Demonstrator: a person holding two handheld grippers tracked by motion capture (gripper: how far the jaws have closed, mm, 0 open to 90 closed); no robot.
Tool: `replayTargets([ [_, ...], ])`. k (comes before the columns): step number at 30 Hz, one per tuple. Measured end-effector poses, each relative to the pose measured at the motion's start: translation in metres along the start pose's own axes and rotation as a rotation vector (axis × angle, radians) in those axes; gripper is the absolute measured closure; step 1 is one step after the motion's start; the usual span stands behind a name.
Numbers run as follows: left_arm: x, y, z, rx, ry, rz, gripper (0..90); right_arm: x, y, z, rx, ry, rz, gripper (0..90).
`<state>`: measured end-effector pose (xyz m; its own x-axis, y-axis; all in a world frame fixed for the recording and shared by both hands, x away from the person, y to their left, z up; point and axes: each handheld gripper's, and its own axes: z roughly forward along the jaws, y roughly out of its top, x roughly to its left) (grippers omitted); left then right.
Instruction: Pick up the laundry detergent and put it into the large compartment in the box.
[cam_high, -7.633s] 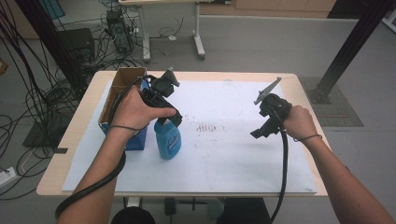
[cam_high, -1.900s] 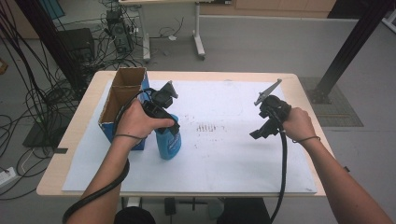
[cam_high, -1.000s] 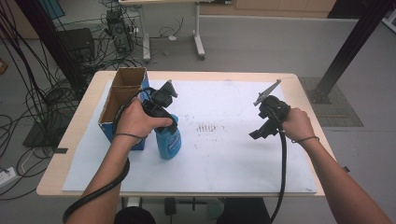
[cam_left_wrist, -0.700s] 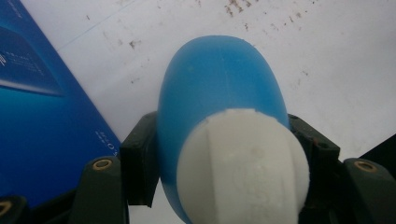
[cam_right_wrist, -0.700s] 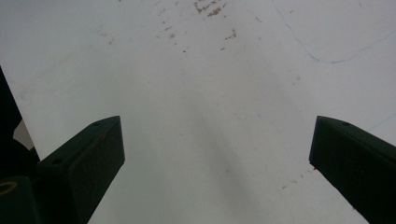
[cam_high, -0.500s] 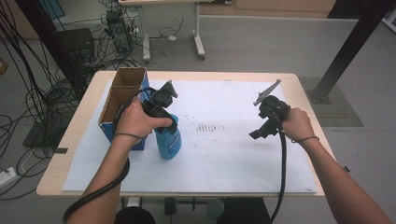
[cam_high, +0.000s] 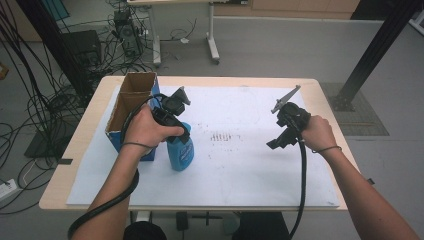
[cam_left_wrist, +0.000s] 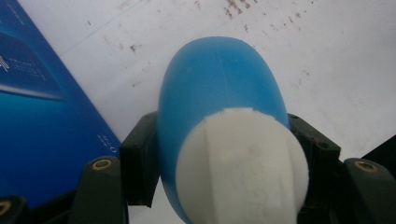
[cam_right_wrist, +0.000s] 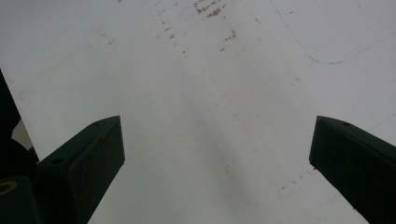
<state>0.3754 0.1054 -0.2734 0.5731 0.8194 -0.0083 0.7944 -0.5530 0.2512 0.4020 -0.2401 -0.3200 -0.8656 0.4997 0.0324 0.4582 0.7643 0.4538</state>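
- The blue spray bottle is seen left of centre in the high view, upright on the white sheet, just beside the cardboard box.
- The left gripper is clamped on the bottle's neck, below its white cap.
- The right gripper is held right of centre, jaws apart, nothing between them.

Open cardboard box w/ blue sides at table's left edge, on stained white paper.

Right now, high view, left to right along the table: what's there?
Box → left tongs shut on the blue bottle → brown stains → right tongs, open.
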Motion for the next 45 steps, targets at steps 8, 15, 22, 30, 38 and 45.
replayTargets([
  [8, -0.0003, 0.0002, -0.0003, 0.005, 0.003, -0.002, 37.2, 0.0003, 0.0005, 0.0003, 0.001, 0.003, -0.004, 3.1],
  [15, -0.0012, -0.0008, -0.0002, -0.003, 0.008, -0.013, 37.3, 0.0007, 0.001, 0.0005, 0.003, 0.003, -0.008, 3.2],
  [22, -0.0018, -0.001, -0.0003, -0.004, 0.012, -0.01, 37.3, 0.0004, 0.0006, -0.0004, 0.006, 0.001, -0.011, 3.2],
  [30, -0.0018, -0.0002, -0.0003, 0.002, 0.011, -0.014, 37.3, 0.0001, 0.0001, -0.0009, 0.005, -0.002, -0.006, 3.1],
  [38, -0.0032, -0.0005, -0.0004, 0.001, 0.019, -0.011, 37.4, 0.0001, 0.0019, 0.0007, 0.004, 0.0, -0.009, 3.1],
  [45, -0.0038, -0.0006, -0.0005, 0.0, 0.022, -0.009, 37.4, -0.0011, 0.0025, 0.0021, 0.006, 0.005, -0.004, 3.1],
])
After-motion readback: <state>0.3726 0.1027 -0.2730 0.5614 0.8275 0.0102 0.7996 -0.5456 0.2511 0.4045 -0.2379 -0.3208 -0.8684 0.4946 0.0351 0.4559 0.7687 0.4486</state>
